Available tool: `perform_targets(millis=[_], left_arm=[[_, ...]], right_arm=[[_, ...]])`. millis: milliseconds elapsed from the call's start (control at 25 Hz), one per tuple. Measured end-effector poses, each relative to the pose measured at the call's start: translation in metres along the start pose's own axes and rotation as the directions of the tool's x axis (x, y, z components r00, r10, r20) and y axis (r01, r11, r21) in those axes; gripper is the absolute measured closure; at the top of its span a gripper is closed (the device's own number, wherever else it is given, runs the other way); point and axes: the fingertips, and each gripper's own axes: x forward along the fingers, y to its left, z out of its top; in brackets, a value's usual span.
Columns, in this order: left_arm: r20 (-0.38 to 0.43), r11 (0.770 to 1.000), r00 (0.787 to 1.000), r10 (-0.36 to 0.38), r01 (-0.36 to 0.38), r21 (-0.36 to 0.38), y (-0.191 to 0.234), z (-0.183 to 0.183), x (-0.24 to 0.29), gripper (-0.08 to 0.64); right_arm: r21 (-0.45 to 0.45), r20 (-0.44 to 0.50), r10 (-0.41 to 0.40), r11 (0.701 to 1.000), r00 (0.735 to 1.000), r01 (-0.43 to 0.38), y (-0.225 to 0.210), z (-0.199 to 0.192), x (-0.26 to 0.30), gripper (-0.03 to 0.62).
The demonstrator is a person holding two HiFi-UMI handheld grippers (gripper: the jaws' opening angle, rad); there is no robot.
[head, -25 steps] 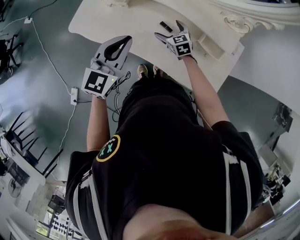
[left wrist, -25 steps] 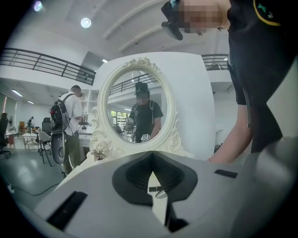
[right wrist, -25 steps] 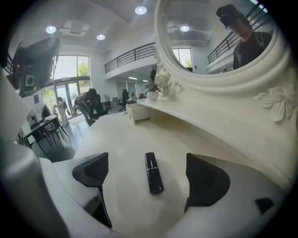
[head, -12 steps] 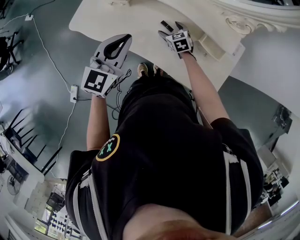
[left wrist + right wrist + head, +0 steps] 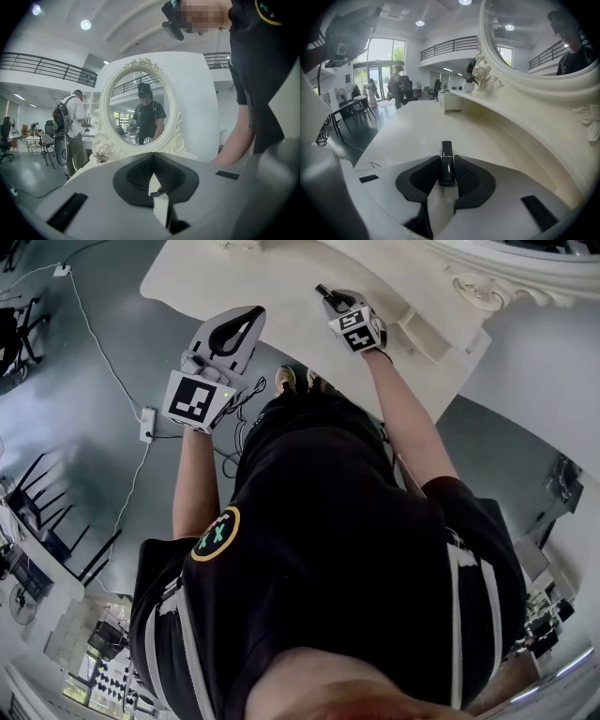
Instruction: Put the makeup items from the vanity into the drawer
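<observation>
Right gripper was low over the cream vanity top. Its jaws had just been closing and now pinched a black makeup tube between the pads. The tube lay lengthwise along the jaws, its far end poking out past them. Whether it had left the surface could not be told. Left gripper hung at the vanity's front edge, jaws pressed together on nothing.

Risks, as judged:
- The tube looked slim and glossy and was held only by its sides. It could slide forward out of the pads, or swivel, once the gripper tipped toward the drawer.
- A weak pinch would drop it back on the top, and from there it might roll off the front edge.
- On the swing to the right, the protruding end could knock the raised shelf or the carved mirror frame, both close on that side.

Surroundings:
- A drawer-like compartment sat just beside the right hand, against the shelf. It looked open, but this was not certain.
- A small box stood at the far end of the top, out of the way.
- A power strip lay on the floor to the left.
- People stood across the room, well apart.
</observation>
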Motion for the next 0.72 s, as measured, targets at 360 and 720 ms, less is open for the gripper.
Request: perform_targets(millis=[360,720], left_arm=[[-0.015,0.997,0.997,0.070,-0.070,-0.019,0.012,-0.003,-0.003,0.541],[-0.019,0.987,0.988,0.156,-0.157,-0.043,0.048,-0.011,-0.013,0.541]], right_arm=[[-0.086,0.255,0.108,0.992,0.961,-0.088,0.035,0.106,-0.039,0.474],[-0.218,0.431,0.244,0.962,0.869,-0.162,0.074,0.210,-0.102,0.474]])
